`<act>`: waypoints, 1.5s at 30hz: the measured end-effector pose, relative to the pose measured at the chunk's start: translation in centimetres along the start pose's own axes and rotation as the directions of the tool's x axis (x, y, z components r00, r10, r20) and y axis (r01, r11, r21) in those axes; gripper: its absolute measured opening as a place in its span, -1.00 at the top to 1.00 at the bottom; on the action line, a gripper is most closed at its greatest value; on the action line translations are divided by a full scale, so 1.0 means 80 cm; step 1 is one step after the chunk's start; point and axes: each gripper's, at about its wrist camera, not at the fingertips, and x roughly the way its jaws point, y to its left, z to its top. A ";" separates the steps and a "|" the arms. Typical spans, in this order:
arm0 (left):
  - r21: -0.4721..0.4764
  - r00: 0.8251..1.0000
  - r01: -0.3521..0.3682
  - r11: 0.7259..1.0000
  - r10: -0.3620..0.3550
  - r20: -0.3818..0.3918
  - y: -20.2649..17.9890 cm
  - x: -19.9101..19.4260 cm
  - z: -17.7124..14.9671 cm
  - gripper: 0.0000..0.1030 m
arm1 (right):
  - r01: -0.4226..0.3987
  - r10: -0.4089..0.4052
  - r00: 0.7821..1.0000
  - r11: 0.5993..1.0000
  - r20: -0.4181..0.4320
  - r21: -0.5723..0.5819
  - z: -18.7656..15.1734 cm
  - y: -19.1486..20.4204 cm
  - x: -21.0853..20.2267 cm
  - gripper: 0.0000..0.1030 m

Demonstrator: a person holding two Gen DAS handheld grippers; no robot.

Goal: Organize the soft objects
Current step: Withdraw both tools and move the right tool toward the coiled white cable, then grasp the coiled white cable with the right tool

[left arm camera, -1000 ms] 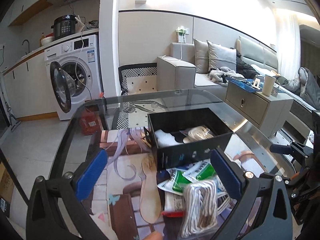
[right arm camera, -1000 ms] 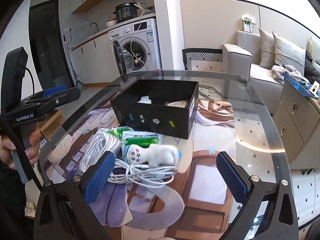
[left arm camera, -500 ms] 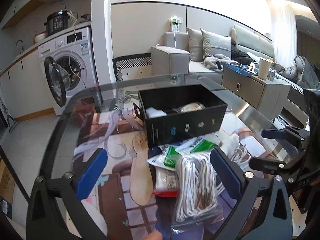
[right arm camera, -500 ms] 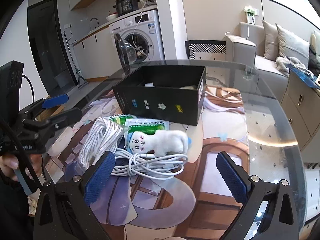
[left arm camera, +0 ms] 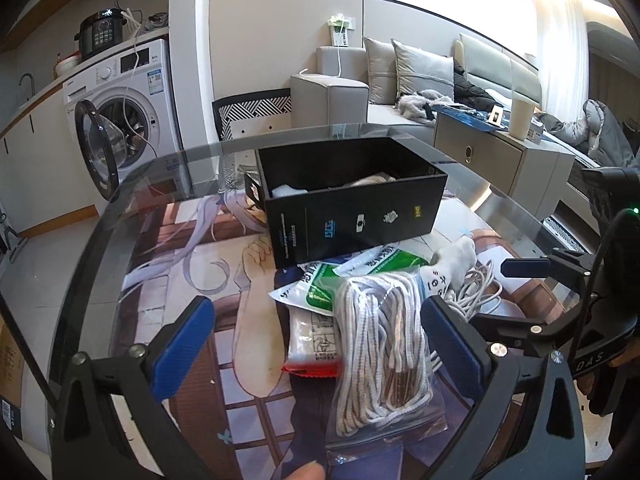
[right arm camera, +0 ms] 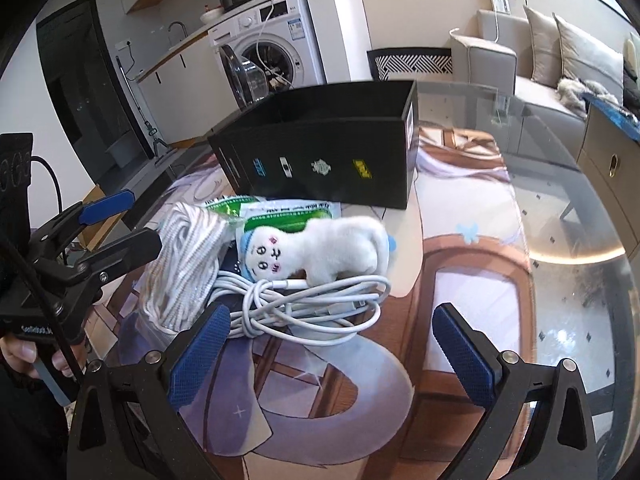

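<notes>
Both grippers are held with their blue-padded fingers spread wide and nothing between them. The left gripper (left arm camera: 316,340) is poised over a clear plastic bag of coiled white rope (left arm camera: 382,344), while the right gripper (right arm camera: 328,346) is aimed at a small white plush cat with a drawn face (right arm camera: 316,246). That plush toy is seen lying on a loose coil of white charging cable (right arm camera: 308,308), touching it, just in front of an open black cardboard box with small printed logos (right arm camera: 320,160). Two green-and-white sealed packets (right arm camera: 280,210) are tucked between the box and the toy, partly under the rope bag. A white packet with a red edge (left arm camera: 314,340) lies beside the rope in the left wrist view. Inside the box, something white and a pale bundle are visible, though what they are cannot be made out clearly. Everything is placed on a round glass surface (right arm camera: 560,208) covered by a printed illustrated mat (left arm camera: 192,272). A white front-loading washing machine (left arm camera: 120,120) with its door swung open is seen behind, and a grey sofa with cushions (left arm camera: 400,80) stands further back.
</notes>
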 end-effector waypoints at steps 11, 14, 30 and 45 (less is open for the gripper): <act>-0.014 1.000 0.012 1.000 -0.013 -0.015 0.008 0.010 -0.003 -1.00 | 0.005 -0.006 1.000 1.000 -0.018 -0.012 0.005 0.008 0.020 -0.99; -0.014 1.000 0.013 1.000 -0.014 -0.018 0.007 0.012 -0.002 -1.00 | 0.021 -0.022 1.000 0.999 -0.021 -0.033 0.006 0.014 0.025 -0.99; -0.014 0.999 0.019 1.000 -0.019 -0.032 0.005 0.017 -0.006 -1.00 | -0.036 0.035 0.999 0.999 -0.013 -0.032 -0.002 0.013 0.016 -0.54; -0.012 0.999 0.027 1.000 -0.027 -0.040 0.002 0.015 -0.009 -1.00 | -0.091 0.092 0.995 0.996 0.041 -0.013 -0.022 0.002 -0.013 -0.14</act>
